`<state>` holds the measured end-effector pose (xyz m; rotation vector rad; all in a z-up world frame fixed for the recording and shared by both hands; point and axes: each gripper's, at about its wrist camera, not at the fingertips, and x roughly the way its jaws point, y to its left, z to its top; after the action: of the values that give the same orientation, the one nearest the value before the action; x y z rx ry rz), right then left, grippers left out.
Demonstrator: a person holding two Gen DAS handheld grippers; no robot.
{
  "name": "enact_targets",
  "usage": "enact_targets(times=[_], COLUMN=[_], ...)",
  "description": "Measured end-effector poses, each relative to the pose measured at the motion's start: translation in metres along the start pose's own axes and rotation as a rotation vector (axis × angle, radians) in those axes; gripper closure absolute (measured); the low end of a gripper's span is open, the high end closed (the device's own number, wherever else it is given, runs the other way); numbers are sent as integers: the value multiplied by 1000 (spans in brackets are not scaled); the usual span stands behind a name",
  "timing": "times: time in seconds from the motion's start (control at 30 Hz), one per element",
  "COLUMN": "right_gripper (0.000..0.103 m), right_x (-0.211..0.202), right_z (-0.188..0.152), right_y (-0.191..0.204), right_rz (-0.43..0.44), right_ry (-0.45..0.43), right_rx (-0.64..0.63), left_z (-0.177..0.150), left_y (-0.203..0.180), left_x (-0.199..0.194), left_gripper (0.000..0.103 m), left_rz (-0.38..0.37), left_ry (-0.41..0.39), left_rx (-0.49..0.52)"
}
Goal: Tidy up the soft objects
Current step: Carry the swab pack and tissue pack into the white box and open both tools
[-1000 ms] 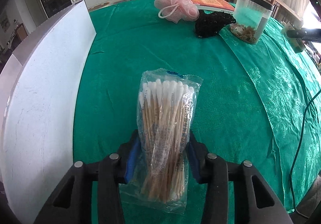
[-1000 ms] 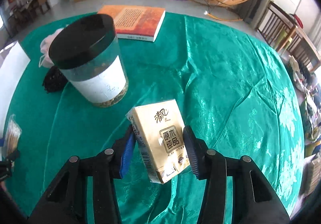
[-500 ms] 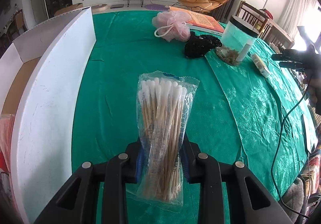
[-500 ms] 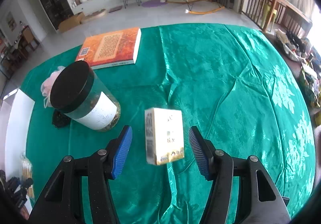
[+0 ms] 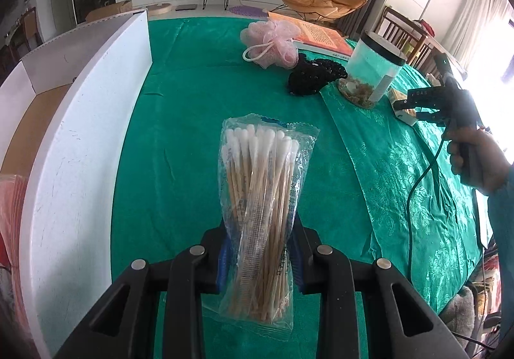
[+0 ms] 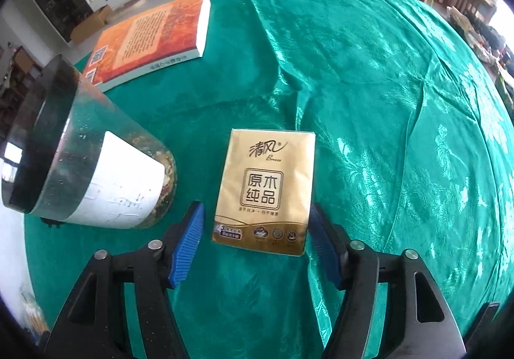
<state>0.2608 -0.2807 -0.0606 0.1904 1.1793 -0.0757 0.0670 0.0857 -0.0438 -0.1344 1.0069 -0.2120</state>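
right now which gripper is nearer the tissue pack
Right. The right gripper straddles the tissue pack, which lies flat on the tablecloth between its blue fingers. The jaws have just been closing. The left gripper is far off, shut on the cotton swab bag.

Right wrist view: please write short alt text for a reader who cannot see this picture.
A gold tissue pack lies flat on the green tablecloth between the right tongs, whose blue pads stand apart from its sides after just closing in. A clear jar with a black lid stands to its left, and an orange book lies beyond.
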Motion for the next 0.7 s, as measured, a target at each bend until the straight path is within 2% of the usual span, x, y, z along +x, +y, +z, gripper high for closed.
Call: enact_targets(times=[0.07,0.13,0.2,0.3,0.4,0.53,0.6,0.63,0.67,0.7], right_gripper=[48,48,48,48,48,48,45,40,29,27], right_x=[-10,-36,-77,-141,-189,-223,-228,-227,-223,-217], right_z=[-5,-10,-14,-23,-46,-100,-133,-148,-161,-172], right_y=[-11,-15,-9,32,104,227,286,313,337,357], right_rz=[22,1,-15,20,180,497,641,706,770,821], right_ry=[-41,-109,-198,-288,-305,-239,-180,-143,-100,-52], right_rx=[56,52,7,-137,-275,-453,-528,-556,-579,-599], left_z=[6,12,18,21,15,-8,-20,-27,-33,-38], left_y=[6,14,26,56,95,153,181,193,202,209], left_x=[-20,-44,-70,-111,-144,-167,-170,-170,-172,-175], left_gripper=[73,73,73,73,73,71,49,15,0,0], left_rz=[-35,-63,-70,-25,86,273,354,379,396,406], left_ry=[-37,-82,-131,-197,-241,-224,-203,-197,-207,-232], left_rx=[-27,-44,-59,-81,-99,-155,-210,-241,-270,-294])
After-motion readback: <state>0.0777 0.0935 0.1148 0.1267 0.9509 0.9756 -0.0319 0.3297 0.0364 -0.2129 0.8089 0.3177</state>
